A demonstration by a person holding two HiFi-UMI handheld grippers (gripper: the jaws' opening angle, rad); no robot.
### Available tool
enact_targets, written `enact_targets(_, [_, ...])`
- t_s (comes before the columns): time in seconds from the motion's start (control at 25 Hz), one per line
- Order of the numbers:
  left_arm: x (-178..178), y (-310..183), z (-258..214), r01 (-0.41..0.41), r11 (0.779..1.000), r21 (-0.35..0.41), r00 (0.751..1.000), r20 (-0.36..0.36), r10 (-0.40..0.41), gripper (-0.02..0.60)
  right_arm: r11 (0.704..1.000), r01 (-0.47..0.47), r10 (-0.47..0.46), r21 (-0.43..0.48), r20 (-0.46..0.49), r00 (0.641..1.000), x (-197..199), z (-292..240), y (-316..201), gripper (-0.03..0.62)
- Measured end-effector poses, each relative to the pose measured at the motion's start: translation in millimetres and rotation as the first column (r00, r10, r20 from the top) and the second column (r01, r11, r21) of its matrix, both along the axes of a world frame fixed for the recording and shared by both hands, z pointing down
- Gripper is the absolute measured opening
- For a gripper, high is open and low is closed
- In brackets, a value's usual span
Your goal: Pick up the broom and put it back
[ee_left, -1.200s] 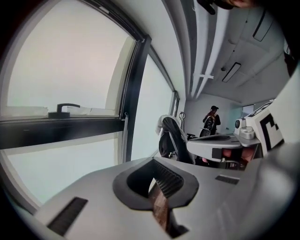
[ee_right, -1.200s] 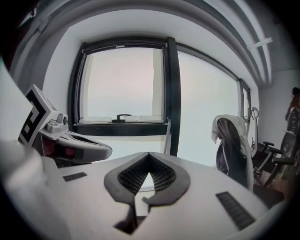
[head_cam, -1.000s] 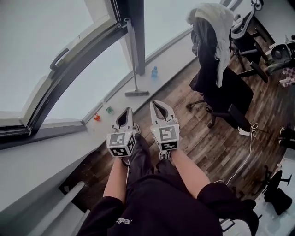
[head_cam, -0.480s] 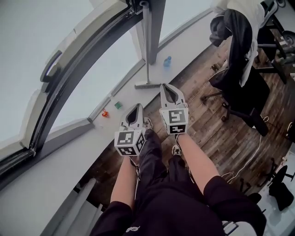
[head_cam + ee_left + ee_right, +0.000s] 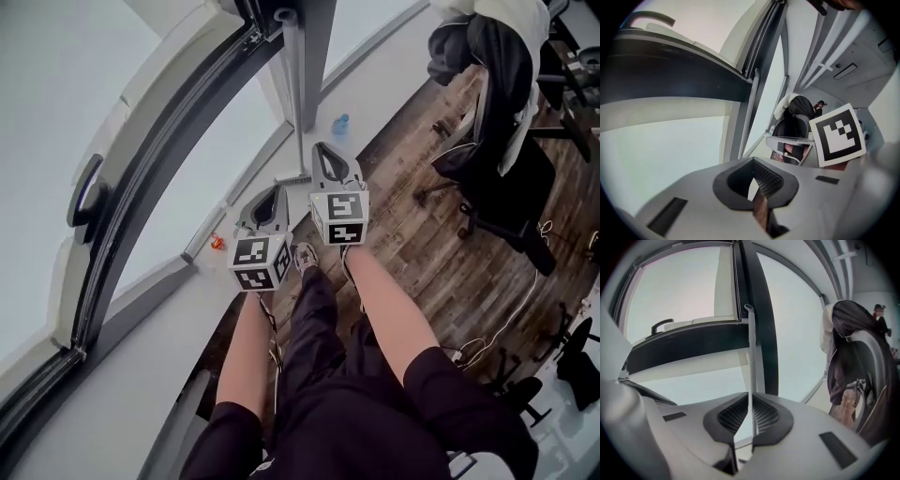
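Head view: broom [image 5: 296, 84] stood upright against the dark window pillar [image 5: 323, 37], its head down on the white ledge [image 5: 375, 89] just beyond the grippers. Left gripper [image 5: 269, 199] and right gripper [image 5: 332, 159] were held side by side over the ledge edge, both apart from the broom. Blue bottle [image 5: 340, 125] stood near the broom head, and a small orange item [image 5: 217, 242] lay left of the left gripper. Office chair [image 5: 497, 159] draped with clothes was well off to the right on the wood floor [image 5: 422, 244].

Left gripper view: left gripper [image 5: 757, 180] had its jaws pressed together with nothing in them. The right gripper's marker cube [image 5: 836, 136] and the chair [image 5: 792, 124] were ahead.

Right gripper view: right gripper [image 5: 750, 416] had its jaws pressed together and empty. Broom handle [image 5: 751, 352] rose straight ahead beyond the tips, in front of the pillar [image 5: 764, 333], with the chair [image 5: 851, 362] at right.
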State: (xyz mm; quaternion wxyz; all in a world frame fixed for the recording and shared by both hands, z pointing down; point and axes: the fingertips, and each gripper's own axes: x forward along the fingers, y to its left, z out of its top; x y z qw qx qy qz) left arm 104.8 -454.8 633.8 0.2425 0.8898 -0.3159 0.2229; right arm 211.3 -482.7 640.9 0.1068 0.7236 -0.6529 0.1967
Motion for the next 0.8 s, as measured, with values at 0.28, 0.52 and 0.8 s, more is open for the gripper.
enact_targets(0.28, [-11.9, -6.0, 15.9, 0.013, 0.998, -0.054, 1.0, -0.003, -0.013, 0.0, 1.0, -0.029, 0.029, 0.009, 0.026, 0.999, 5.8, 39.5, -45.8, 0.184])
enact_targets(0.52, [-25.2, 2.9, 26.4, 0.013, 0.997, -0.076, 1.0, 0.027, -0.011, 0.0, 0.998, -0.06, 0.061, -0.019, 0.029, 0.998, 10.0, 74.7, -71.8, 0.184])
enact_targets(0.8, [-40.6, 15.1, 39.2, 0.004, 0.994, -0.108, 0.998, 0.063, 0.003, 0.0, 0.995, -0.099, 0.099, 0.021, 0.023, 0.995, 18.1, 85.1, -93.0, 0.164])
